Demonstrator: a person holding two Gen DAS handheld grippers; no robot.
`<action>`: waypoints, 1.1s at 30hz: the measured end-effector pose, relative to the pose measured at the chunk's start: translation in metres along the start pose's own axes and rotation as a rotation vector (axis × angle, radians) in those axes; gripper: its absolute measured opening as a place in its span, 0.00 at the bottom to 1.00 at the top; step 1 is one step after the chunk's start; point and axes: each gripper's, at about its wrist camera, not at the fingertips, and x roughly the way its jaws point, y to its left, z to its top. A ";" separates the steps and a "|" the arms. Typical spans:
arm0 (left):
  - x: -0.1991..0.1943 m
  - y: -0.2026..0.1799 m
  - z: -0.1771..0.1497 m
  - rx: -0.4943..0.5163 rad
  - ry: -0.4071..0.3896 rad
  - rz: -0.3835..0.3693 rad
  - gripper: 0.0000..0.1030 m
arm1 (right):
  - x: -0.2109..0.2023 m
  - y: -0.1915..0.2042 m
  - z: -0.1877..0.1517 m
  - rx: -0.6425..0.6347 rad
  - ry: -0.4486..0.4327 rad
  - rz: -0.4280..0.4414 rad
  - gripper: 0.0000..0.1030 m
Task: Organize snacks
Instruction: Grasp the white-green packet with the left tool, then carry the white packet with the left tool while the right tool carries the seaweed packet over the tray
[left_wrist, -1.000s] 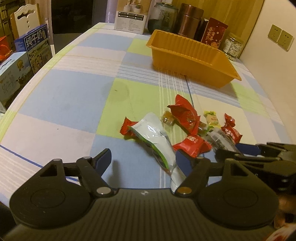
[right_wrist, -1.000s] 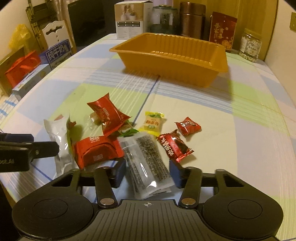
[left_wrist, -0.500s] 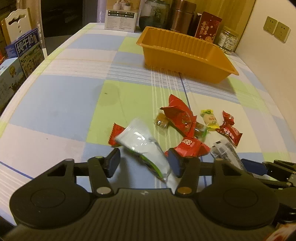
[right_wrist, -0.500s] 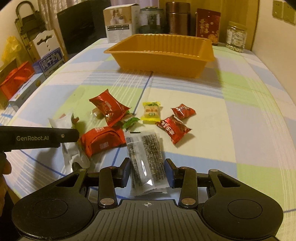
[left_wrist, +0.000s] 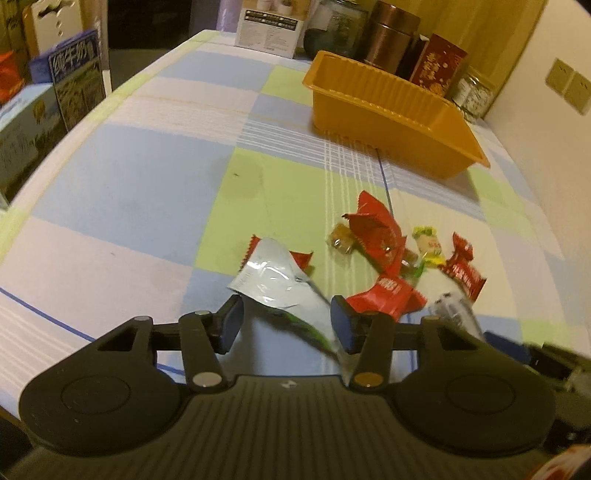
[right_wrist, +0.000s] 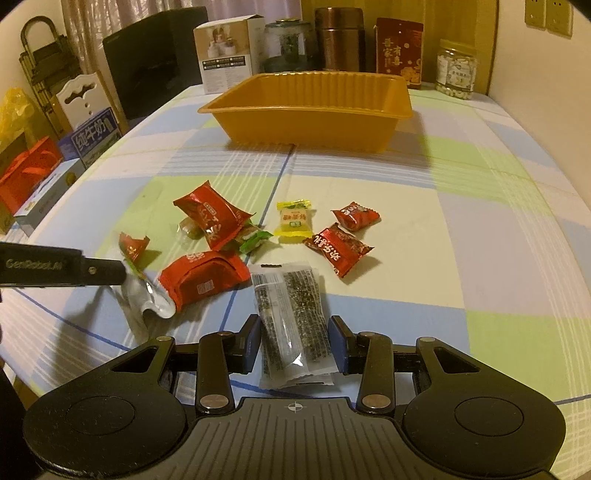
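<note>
Both tongs straddle their picks with jaws spread: the left gripper (left_wrist: 286, 323) around the silver packet (left_wrist: 275, 282), the right gripper (right_wrist: 293, 339) around the clear seaweed packet (right_wrist: 293, 319), lined up to pinch. The orange tray (right_wrist: 314, 118) waits far ahead.

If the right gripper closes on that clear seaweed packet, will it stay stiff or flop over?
The seaweed packet looks thin and flat, so it is probably light. Its clear film wrapper looks glossy, so it may slip between the right gripper's fingers. The flat sheet inside may keep it fairly stiff, yet apt to crack if squeezed hard.
</note>
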 end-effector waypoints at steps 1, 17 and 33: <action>0.003 -0.001 0.001 -0.018 0.000 -0.010 0.47 | 0.000 -0.001 0.000 0.002 -0.002 -0.002 0.39; 0.000 -0.004 -0.001 0.249 0.076 0.010 0.37 | 0.000 -0.002 -0.001 0.005 -0.012 -0.007 0.39; 0.000 -0.022 -0.025 0.368 -0.047 0.109 0.43 | 0.006 -0.002 0.000 0.011 -0.007 0.000 0.52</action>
